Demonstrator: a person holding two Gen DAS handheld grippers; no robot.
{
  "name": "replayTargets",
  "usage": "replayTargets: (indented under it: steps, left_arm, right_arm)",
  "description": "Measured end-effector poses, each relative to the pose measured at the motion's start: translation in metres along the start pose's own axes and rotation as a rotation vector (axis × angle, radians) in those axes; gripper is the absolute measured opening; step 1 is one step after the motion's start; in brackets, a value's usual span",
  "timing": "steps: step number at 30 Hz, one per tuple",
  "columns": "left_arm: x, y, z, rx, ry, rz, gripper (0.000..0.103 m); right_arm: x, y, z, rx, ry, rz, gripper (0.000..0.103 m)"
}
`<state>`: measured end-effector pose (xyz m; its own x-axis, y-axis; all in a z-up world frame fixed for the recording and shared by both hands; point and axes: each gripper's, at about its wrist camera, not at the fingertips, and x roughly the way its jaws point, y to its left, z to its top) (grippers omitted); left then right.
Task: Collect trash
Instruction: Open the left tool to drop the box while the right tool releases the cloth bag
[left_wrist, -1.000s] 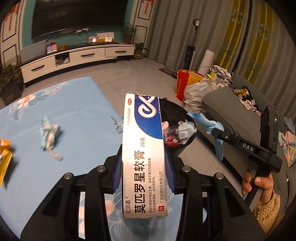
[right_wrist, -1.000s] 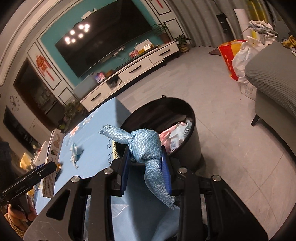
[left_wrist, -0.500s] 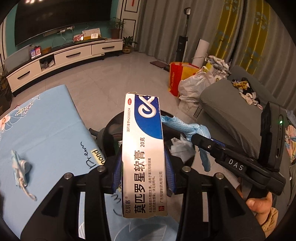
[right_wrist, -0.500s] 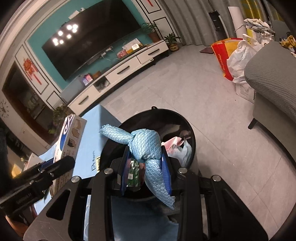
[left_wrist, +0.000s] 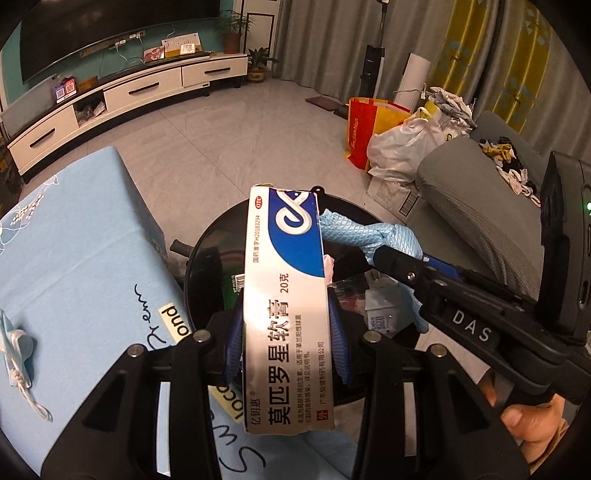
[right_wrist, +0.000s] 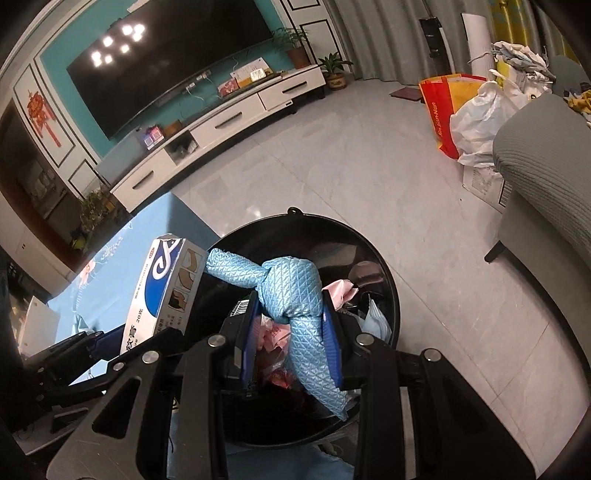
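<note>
My left gripper (left_wrist: 286, 345) is shut on a white and blue ointment box (left_wrist: 286, 325), held upright over the near rim of a round black trash bin (left_wrist: 201, 254). My right gripper (right_wrist: 291, 345) is shut on a knotted light-blue quilted cloth (right_wrist: 291, 291), held over the bin's opening (right_wrist: 384, 266). The bin holds several wrappers and papers. The box also shows in the right wrist view (right_wrist: 159, 291), left of the cloth. The cloth also shows in the left wrist view (left_wrist: 373, 236), just right of the box.
A light-blue table cover (left_wrist: 74, 258) lies left of the bin, with a crumpled face mask (left_wrist: 16, 354) on it. A grey sofa (right_wrist: 546, 177) and bags (right_wrist: 476, 118) stand to the right. A white TV cabinet (right_wrist: 221, 129) is far behind.
Both grippers moved forward with their loads. They now hang over the bin, and the box and cloth are closer together.
</note>
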<state>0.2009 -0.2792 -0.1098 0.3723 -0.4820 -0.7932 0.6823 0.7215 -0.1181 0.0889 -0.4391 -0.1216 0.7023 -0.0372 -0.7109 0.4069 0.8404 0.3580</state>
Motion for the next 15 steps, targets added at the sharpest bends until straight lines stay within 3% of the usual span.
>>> replayTargets:
  steps: [15]
  left_arm:
    - [0.019, -0.002, 0.001, 0.017, 0.030, 0.012, 0.041]
  right_arm:
    - [0.011, 0.002, 0.005, 0.001, 0.045, 0.009, 0.032]
